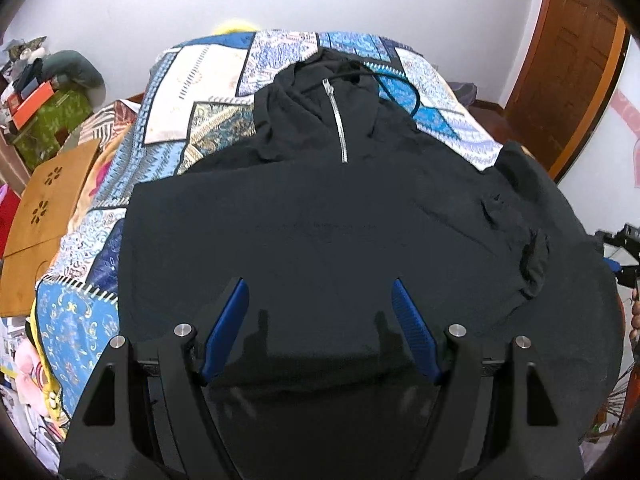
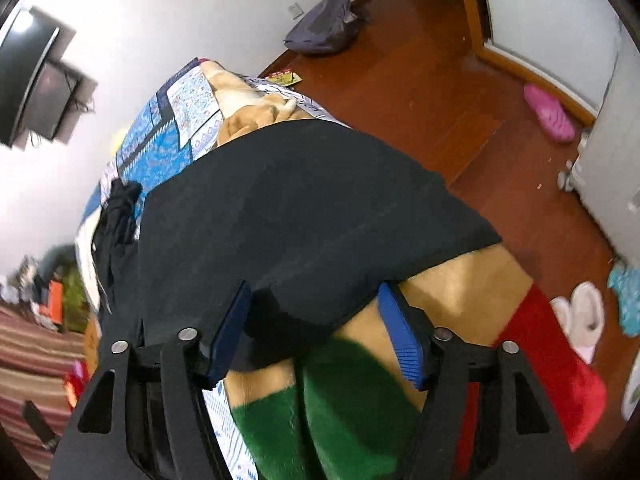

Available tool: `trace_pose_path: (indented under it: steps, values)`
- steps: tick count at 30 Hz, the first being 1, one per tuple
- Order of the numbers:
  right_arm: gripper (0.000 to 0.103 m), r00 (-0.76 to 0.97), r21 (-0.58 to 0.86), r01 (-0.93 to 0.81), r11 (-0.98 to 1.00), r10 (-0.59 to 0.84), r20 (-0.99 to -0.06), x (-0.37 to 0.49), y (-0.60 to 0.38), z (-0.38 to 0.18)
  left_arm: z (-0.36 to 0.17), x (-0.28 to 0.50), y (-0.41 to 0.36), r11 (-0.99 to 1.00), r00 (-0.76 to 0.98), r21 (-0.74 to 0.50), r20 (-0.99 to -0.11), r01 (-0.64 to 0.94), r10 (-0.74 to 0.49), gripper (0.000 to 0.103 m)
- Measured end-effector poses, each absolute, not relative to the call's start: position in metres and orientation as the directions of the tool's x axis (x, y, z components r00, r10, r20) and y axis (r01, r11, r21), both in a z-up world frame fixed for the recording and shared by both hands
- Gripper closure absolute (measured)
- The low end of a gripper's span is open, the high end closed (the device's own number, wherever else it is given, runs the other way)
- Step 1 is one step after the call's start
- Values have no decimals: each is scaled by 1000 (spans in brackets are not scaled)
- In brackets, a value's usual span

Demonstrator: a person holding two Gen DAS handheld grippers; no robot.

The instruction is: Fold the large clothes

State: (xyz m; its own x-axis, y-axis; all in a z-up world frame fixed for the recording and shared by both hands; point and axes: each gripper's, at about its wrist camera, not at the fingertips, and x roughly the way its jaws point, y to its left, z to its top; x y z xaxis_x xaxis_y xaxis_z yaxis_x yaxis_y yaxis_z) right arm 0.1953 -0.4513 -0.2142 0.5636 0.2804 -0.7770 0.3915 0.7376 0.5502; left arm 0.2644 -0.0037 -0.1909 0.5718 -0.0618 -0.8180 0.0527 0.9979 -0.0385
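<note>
A large black hooded garment (image 1: 320, 216) with a silver zipper (image 1: 338, 120) lies spread on the patchwork bedspread (image 1: 208, 80), hood at the far end. My left gripper (image 1: 320, 292) is open above the garment's near part, blue pads wide apart, holding nothing. In the right wrist view the same black garment (image 2: 288, 216) hangs over the bed's side edge. My right gripper (image 2: 316, 296) is open, its blue fingers straddling the garment's hanging lower edge without closing on it.
A brown wooden board (image 1: 48, 208) lies at the bed's left side, with clutter and boxes (image 1: 36, 100) beyond. A tan, green and red blanket (image 2: 440, 320) drapes below the garment. The wooden floor (image 2: 440, 92) holds a pink slipper (image 2: 548, 112), white slippers (image 2: 584, 316) and a grey bag (image 2: 324, 24).
</note>
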Motion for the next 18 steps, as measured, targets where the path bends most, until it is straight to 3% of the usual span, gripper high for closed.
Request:
trace_pose_path:
  steps: [4,9,10,13,15,16,18]
  values:
    - [33,570,568,414,711,283,-771,204,-454,-220,-196,264,-4,998,560,-21,-827,56,-49,30]
    - [34,585,541,444,714,226,-779,216,-457,-226,-198,260,-1,998,556,-39,-829,45,-57,30]
    - [39,586,528,457,716,204,-784,219,-457,-225,-197,259,-1,998,557,-36,-829,44,-54,30]
    - [70,579,477,496,726,133,-804,222,-457,-217,-194,255,1,999,566,-24,-823,44,-45,30]
    - [78,601,481,489,728,118,-790,219,-458,-208,-191,252,2,999,575,-15,-818,42,-36,30]
    - [87,617,487,480,730,114,-779,218,-458,-202,-189,250,4,999,581,-10,-814,41,-32,30]
    - [91,660,498,434,751,112,-743,214,-452,-181,-186,247,7,999,589,-11,-808,37,-31,30]
